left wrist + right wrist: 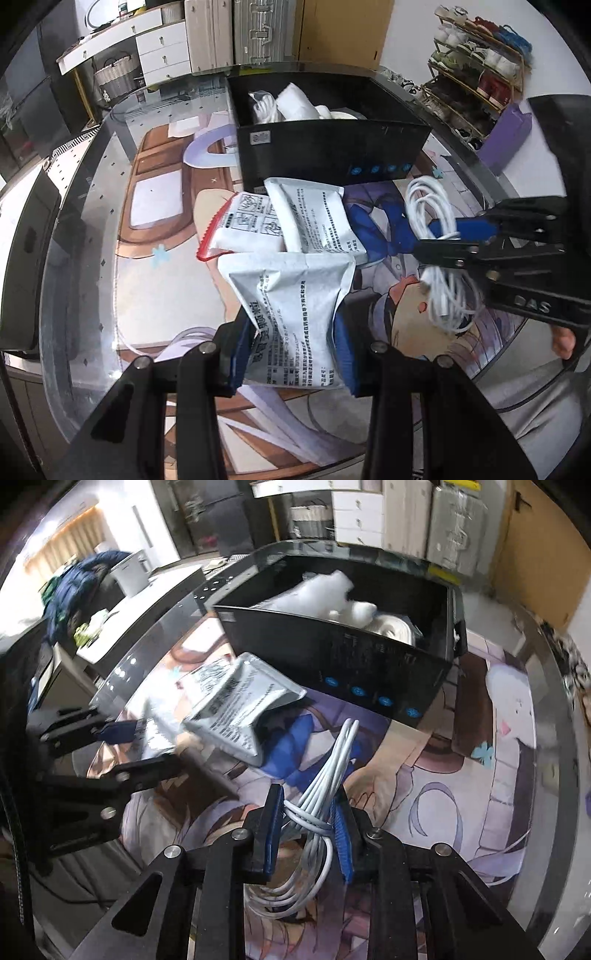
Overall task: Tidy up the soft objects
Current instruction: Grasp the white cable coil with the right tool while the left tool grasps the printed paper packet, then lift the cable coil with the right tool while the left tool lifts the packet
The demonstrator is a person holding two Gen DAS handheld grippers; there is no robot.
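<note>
Pinching a printed pouch, the left gripper has two more pouches and a black box lying ahead of its jaws. Beside it, the right gripper is clamped on a white cable bundle; the box's white contents are blurred.

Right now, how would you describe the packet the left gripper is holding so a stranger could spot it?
Start at the black box on the illustrated table mat. Three white packets lie before it. Yours is the nearest packet, pinched in the left gripper; unlike the red-edged packet, it's plain grey-white with black print.
</note>
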